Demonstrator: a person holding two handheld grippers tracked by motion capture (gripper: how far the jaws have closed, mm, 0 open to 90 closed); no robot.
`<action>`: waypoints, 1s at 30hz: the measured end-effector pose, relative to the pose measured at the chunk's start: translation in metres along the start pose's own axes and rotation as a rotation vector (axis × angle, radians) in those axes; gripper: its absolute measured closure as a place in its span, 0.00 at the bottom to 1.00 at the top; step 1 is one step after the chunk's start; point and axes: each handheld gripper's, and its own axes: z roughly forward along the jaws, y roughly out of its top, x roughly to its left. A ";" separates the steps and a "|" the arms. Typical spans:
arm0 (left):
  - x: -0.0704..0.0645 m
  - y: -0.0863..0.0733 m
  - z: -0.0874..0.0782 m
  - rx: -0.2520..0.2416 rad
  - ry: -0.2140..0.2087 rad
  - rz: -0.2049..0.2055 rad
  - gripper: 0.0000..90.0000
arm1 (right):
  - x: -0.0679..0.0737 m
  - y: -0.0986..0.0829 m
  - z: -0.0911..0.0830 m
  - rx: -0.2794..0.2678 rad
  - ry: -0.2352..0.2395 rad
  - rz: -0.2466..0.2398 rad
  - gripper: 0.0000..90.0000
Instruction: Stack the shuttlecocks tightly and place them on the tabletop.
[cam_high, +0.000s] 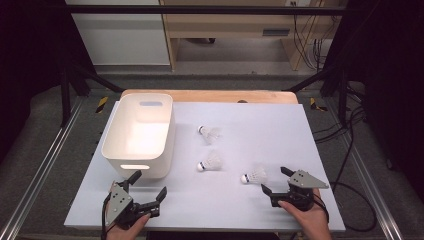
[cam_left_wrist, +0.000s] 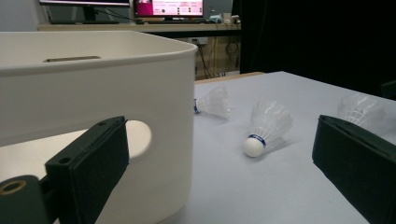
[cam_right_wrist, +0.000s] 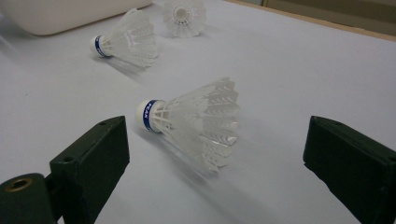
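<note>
Three white feather shuttlecocks lie on the pale table sheet. One is far, one in the middle, one near right. A white plastic bin stands at the left, with nothing showing inside. My left gripper is open just in front of the bin's near wall, with the middle shuttlecock beyond its jaws. My right gripper is open right behind the near shuttlecock, which lies on its side between the jaws, untouched, cork to the left.
In the right gripper view the other two shuttlecocks lie farther off near the bin's corner. A wooden table edge shows behind the sheet. Black frame posts and cables flank the table.
</note>
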 end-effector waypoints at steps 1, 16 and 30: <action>0.002 0.000 -0.001 -0.001 0.007 -0.001 0.04 | 0.000 0.000 0.000 -0.001 0.002 -0.002 0.08; 0.014 -0.001 -0.005 -0.020 0.066 -0.008 0.04 | 0.002 0.000 0.001 0.009 0.019 -0.014 0.09; 0.020 -0.002 -0.007 -0.028 0.095 -0.021 0.04 | 0.006 0.009 0.007 0.092 0.054 -0.020 0.15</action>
